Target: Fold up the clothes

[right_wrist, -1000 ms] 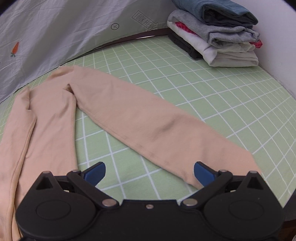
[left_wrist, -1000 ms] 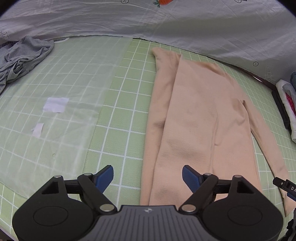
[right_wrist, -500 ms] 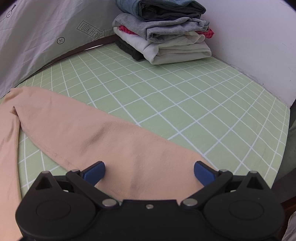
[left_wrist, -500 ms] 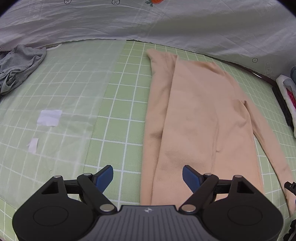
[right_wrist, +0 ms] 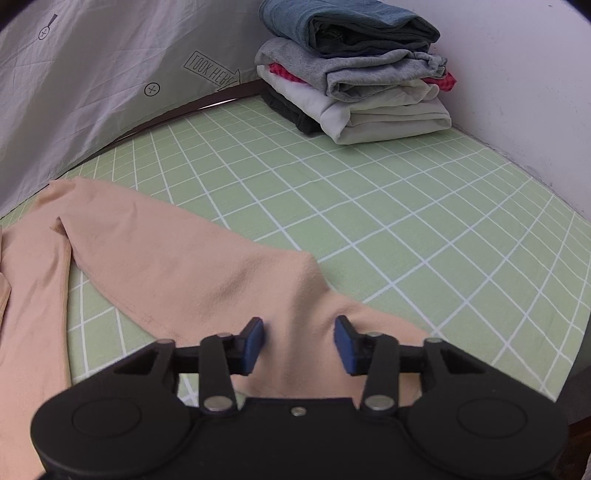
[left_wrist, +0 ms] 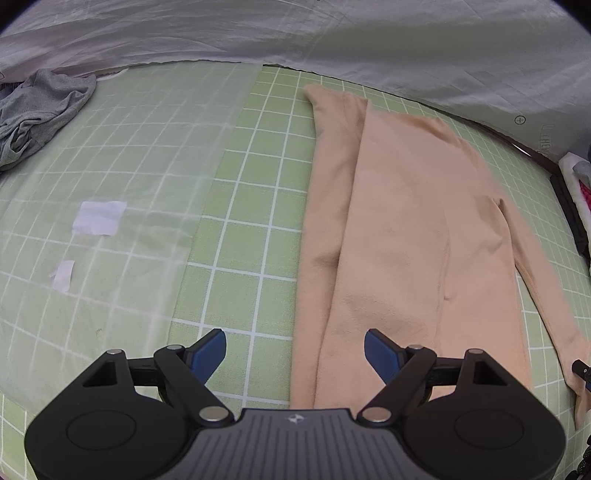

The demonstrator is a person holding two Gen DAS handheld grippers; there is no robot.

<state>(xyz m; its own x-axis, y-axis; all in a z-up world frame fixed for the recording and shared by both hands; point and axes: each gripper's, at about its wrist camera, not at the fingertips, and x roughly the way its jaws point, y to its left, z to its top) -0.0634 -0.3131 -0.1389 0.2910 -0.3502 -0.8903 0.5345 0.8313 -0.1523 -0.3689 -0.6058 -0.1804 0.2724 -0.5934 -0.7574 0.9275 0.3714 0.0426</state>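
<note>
A peach long-sleeved top (left_wrist: 399,229) lies flat on the green grid mat (left_wrist: 258,206), its left sleeve folded in over the body. My left gripper (left_wrist: 294,350) hovers open over the top's near left edge, touching nothing. In the right wrist view the other sleeve (right_wrist: 192,266) stretches out to the right. My right gripper (right_wrist: 299,345) is closing on the sleeve near its cuff. The cloth between the blue pads (right_wrist: 255,341) is bunched up into a ridge.
A stack of folded clothes (right_wrist: 354,74) stands at the mat's far right corner against a white wall (right_wrist: 535,74). A crumpled grey garment (left_wrist: 37,110) lies far left. A white sheet (left_wrist: 332,33) borders the back. Pale tape patches (left_wrist: 99,218) mark the left side.
The right gripper moved along the sleeve toward its cuff, then narrowed its jaws from wide open, gathering the cloth between them. The left gripper stayed open and nearly still.
</note>
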